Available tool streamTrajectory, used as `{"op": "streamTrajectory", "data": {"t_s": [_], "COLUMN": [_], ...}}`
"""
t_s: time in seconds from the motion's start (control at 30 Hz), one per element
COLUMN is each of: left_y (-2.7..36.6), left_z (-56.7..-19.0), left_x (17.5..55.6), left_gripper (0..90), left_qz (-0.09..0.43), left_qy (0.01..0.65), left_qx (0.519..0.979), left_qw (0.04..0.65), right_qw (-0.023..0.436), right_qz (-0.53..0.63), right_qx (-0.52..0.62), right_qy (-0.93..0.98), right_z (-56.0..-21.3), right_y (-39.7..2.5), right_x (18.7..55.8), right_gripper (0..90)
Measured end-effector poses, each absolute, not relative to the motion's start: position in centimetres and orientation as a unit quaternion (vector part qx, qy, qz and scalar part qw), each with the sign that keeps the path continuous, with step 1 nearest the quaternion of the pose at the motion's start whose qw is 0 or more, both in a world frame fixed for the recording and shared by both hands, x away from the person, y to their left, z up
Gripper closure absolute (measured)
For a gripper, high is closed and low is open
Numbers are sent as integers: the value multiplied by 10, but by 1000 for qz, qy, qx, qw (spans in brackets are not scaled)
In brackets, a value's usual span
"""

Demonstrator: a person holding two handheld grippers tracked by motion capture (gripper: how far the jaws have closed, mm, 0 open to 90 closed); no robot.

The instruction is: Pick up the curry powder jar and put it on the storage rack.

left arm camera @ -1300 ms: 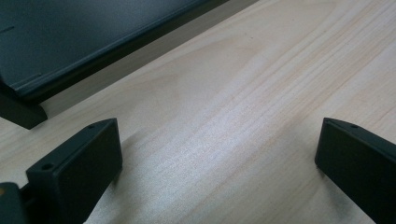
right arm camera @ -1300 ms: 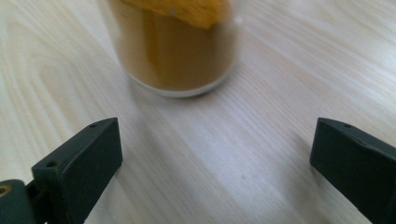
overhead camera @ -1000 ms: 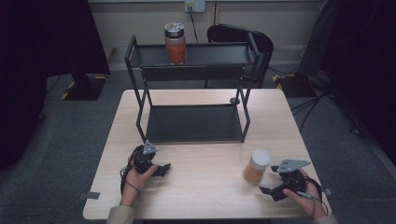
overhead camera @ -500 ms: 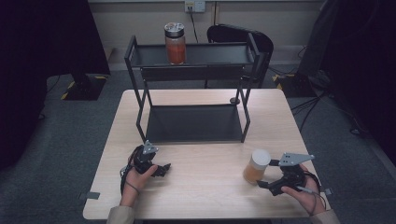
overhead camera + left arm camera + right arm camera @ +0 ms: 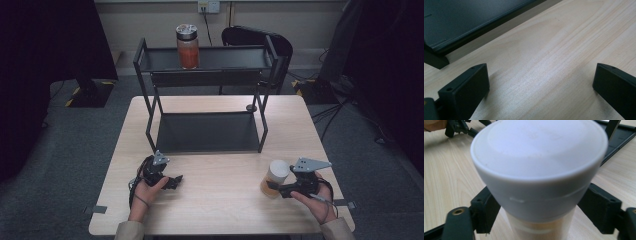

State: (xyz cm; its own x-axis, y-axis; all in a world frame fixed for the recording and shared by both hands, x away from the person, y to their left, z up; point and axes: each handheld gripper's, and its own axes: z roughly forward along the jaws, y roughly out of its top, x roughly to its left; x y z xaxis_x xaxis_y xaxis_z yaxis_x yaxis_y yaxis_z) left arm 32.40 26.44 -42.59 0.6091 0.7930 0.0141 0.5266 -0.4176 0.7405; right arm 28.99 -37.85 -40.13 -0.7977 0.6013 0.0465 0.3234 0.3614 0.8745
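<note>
White-lidded jar [image 5: 274, 178] on table [image 5: 220, 210], right tongs [image 5: 278, 188] closed around it, left tongs [image 5: 172, 181] spread apart.

I am at a pale wooden table [image 5: 220, 210] seen from above, my forearms coming in from the bottom edge. My right gripper [image 5: 276, 189] is at the side of a white-lidded jar [image 5: 275, 178] of orange-tan contents near the table's right front, while my left gripper [image 5: 172, 181] rests on the wood near the left front, well apart from it. A black two-level metal shelf [image 5: 207, 75] stands at the far side, with a red-filled, metal-lidded jar [image 5: 188, 46] upright on its top level.
</note>
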Motion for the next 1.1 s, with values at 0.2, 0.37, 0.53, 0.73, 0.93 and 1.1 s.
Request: {"op": "streamTrajectory", "data": {"t_s": [0.2,0.37,0.53,0.73,0.93,1.1], "left_y": [264,264,264,264,264,264], "left_z": [-426,-426,-426,-426,-426,-426], "left_x": [324,324,324,324,324,324], "left_gripper": [0,0,0,0,0,0], "left_qz": [185,185,185,185,185,185], "left_qy": [402,402,402,402,401,402], "left_qx": [822,821,821,822,822,821], "left_qw": [360,360,360,360,360,360], "right_qw": [151,163,166,152,143,139], "right_qz": [498,489,480,473,477,471], "right_qx": [278,273,279,275,276,266], "right_qy": [807,812,815,823,822,829], "right_z": [-404,-401,-394,-380,-373,-363], "right_y": [-378,-375,-369,-360,-349,-333], "right_x": [287,284,285,297,307,318], "right_gripper": [321,336,339,340,340,340]}}
